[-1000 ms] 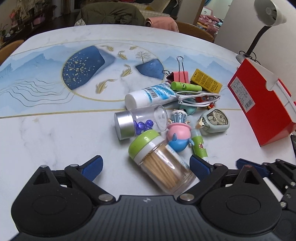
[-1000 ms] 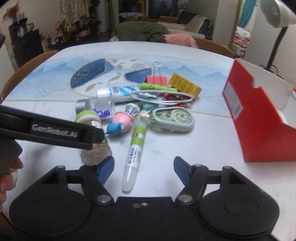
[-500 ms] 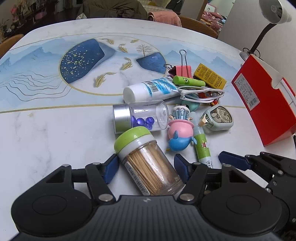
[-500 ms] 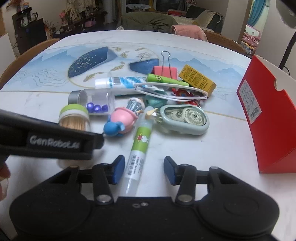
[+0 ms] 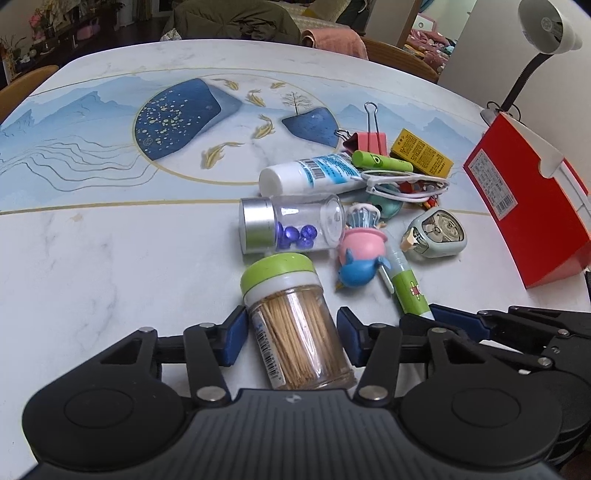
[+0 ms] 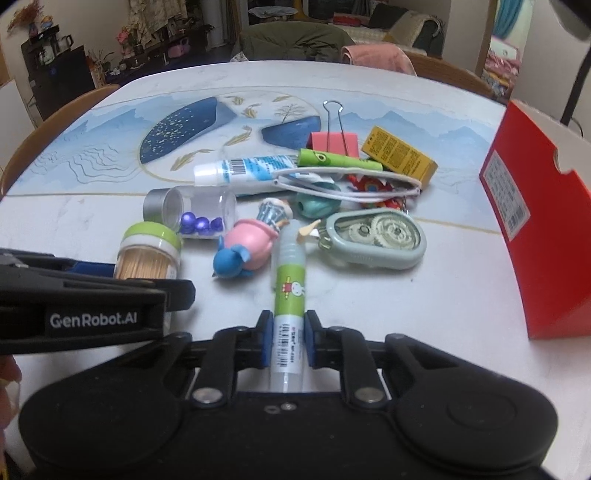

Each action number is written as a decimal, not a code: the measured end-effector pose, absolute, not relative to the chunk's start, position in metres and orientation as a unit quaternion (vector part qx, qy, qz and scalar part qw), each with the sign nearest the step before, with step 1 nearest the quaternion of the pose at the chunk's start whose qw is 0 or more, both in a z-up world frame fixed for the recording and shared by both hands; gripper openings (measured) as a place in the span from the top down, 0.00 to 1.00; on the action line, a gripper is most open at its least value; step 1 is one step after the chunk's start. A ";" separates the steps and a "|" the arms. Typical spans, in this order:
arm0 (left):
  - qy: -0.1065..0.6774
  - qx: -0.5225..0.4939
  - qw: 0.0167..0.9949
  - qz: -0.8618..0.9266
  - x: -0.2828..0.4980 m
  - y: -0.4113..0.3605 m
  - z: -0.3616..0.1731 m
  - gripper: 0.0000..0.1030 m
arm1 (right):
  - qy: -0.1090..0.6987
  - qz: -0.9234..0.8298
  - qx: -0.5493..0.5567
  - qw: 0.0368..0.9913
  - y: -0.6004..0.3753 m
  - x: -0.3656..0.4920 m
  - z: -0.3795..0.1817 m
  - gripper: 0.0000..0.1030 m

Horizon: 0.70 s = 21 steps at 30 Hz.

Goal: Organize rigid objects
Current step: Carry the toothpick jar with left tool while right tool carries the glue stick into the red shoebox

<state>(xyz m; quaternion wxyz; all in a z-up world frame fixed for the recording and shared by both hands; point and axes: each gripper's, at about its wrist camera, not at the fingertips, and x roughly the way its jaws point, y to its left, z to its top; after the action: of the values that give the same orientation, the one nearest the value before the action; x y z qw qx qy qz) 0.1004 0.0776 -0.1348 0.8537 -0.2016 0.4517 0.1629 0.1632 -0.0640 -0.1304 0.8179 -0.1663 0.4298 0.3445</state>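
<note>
A clear toothpick jar [image 5: 291, 325] with a green lid lies on the marble table [image 5: 110, 258]. My left gripper [image 5: 291, 332] is closing around the jar's body, and both blue pads touch its sides. A green-labelled glue stick [image 6: 290, 288] lies pointing away from me. My right gripper [image 6: 288, 339] is closing on the stick's near end, with a pad pressed against each side. In the right wrist view the left gripper [image 6: 92, 295] sits at the left edge, half hiding the jar [image 6: 147, 254]. The right gripper's fingers [image 5: 461, 321] show low right in the left wrist view.
Behind both grippers lies a pile: a bottle of blue beads [image 5: 291, 225], a white tube [image 5: 310, 173], a pink and blue toy [image 5: 360, 254], a correction tape [image 5: 437, 232], a yellow box [image 5: 421, 155] and a pink binder clip [image 5: 369, 140]. A red box [image 5: 528, 206] stands right, below a lamp [image 5: 546, 26].
Both pairs of jaws have narrowed from wide apart. The left pads now meet the toothpick jar, which has swung straighter between them. The right pads now meet the glue stick.
</note>
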 end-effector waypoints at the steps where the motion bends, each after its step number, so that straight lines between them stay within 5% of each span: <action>1: 0.453 -0.202 0.853 0.161 0.099 0.077 -0.135 0.51 | 0.433 0.345 -0.161 0.817 -0.066 0.162 -0.129 0.84; 21: 0.428 -0.221 0.869 0.113 0.086 0.051 -0.091 0.57 | 0.449 0.328 -0.061 0.829 -0.125 0.154 -0.079 0.84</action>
<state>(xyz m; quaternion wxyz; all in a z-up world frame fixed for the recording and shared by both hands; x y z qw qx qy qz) 0.0858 0.0505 -0.0907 0.8688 -0.2211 0.4283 0.1132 0.1541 -0.1253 -0.0789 0.8288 -0.0610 0.4491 0.3282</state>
